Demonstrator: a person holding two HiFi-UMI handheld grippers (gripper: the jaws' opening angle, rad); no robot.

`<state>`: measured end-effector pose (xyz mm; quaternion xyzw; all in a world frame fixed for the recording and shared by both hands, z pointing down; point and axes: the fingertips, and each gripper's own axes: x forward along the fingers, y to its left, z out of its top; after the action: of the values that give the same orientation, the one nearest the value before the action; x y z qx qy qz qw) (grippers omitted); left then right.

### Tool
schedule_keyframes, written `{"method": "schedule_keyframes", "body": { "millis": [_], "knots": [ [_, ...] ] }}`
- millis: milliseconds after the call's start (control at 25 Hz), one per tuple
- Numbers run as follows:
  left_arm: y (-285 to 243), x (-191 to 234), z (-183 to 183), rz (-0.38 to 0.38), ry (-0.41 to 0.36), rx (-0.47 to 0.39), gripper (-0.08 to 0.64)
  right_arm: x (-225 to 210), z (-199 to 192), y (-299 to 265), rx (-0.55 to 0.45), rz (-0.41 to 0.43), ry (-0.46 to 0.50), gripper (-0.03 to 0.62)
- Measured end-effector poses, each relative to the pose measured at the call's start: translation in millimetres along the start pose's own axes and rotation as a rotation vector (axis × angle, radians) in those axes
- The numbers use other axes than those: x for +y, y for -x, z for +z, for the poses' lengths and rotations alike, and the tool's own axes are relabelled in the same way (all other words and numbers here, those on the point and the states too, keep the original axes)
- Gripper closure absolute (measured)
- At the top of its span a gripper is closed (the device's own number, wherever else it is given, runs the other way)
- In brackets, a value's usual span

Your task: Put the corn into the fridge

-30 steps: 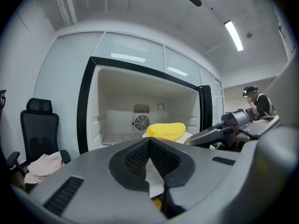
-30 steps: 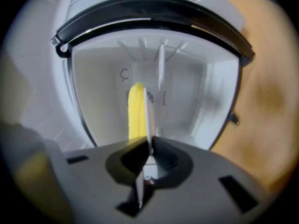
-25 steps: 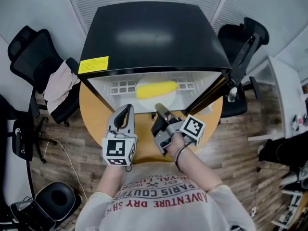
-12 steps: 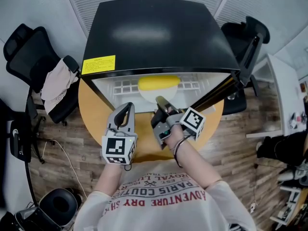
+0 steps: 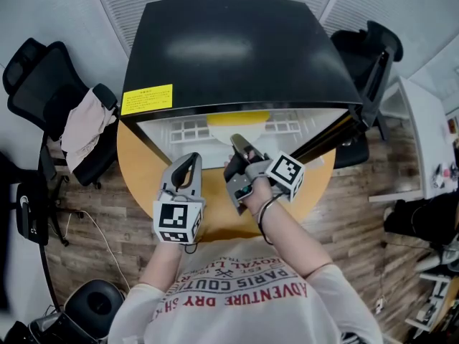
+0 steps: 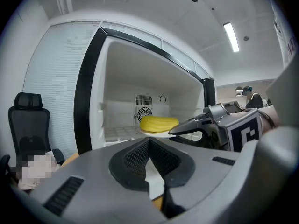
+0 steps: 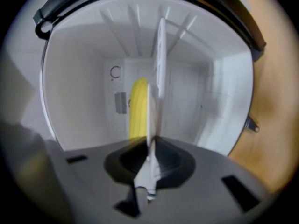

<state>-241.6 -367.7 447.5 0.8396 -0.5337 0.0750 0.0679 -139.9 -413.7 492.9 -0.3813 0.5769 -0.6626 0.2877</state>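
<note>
From above, the smooth black fridge fills the upper middle. Its front edge hides all but a yellow sliver of the corn, which lies on a white plate just inside the white cavity. A round wooden table and a cloth-draped chair sit at left.

The left gripper view alone shows the ribbed cob whole, centre frame, before a fan grille. The left gripper has its jaws pressed together, empty.

The right gripper view shows the thin plate edge-on, with the corn just left of it. The right gripper has the rim between its jaws, which are easing apart.
</note>
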Motion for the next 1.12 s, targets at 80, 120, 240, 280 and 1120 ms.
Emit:
{"method": "schedule_keyframes", "body": {
  "millis": [80,120,240,280,1120],
  "knots": [
    [-2,2,-3,0.001,0.007,0.007,0.535,0,0,-3,0.006,-0.003,0.014,0.529],
    [-2,3,-5,0.002,0.010,0.010,0.535,-1,0,-3,0.005,-0.002,0.013,0.529],
    [-4,4,-8,0.004,0.015,0.014,0.535,-1,-1,-2,-0.002,0.003,0.023,0.529],
    [-5,4,-7,0.003,0.014,0.014,0.535,-1,-1,-2,-0.002,0.004,0.035,0.528],
    [8,-19,-8,-0.006,0.009,0.008,0.535,0,-43,42,0.178,-0.042,0.550,0.528]
  ]
}}
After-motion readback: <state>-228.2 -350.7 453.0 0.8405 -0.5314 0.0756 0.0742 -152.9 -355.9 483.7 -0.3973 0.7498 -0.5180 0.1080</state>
